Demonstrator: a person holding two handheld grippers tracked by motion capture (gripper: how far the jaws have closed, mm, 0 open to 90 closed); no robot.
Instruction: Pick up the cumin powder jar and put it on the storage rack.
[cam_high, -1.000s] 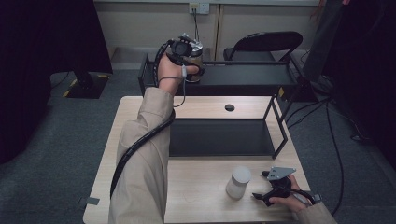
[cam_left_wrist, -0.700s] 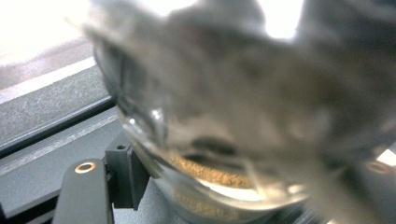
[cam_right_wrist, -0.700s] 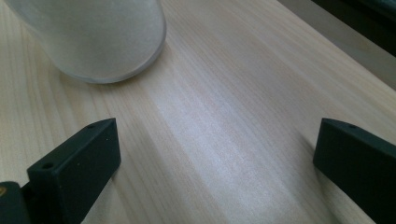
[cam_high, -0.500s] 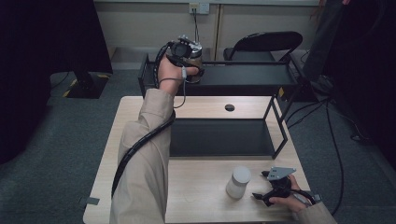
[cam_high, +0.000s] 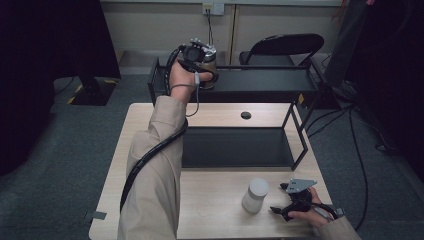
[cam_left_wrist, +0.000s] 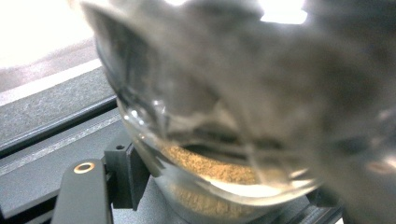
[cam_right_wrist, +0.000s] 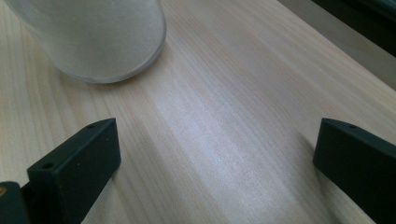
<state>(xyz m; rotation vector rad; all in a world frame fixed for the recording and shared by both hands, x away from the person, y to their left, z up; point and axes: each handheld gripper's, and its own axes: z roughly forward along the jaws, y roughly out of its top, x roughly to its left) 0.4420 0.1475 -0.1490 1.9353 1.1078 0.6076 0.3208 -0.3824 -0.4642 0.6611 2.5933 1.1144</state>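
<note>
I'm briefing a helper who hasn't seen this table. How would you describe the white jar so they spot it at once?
Start at the wooden table and look at its near edge, in front of the black shelf frame. The white jar stands upright there, just left of the right gripper, whose jaws are open and apart from it. It is frosted white with a white lid.

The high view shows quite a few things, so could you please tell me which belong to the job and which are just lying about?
In the job:
left gripper, clamped on a glass jar at the top shelf
white jar by the open right gripper

Lying about:
chair
table
</note>
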